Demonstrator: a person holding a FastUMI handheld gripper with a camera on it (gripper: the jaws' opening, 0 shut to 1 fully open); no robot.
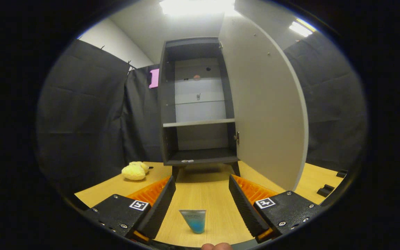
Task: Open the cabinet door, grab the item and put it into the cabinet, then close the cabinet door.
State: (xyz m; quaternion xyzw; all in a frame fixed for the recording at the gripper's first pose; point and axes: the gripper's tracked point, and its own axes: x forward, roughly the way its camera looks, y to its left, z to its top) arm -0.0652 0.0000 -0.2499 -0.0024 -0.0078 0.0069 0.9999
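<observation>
A tall dark cabinet stands on the wooden table straight beyond my fingers. Its pale door is swung wide open to the right, showing a light shelf and a dark bottom shelf. A small tube with a blue lower part stands upright on the table between my two fingers, touching neither. My gripper is open, its fingers spread wide on either side of the tube.
A yellow plush toy lies on the table left of the cabinet's foot. Small black brackets sit near the table's right edge. Black cloth walls close in both sides. A fingertip shows just behind the tube.
</observation>
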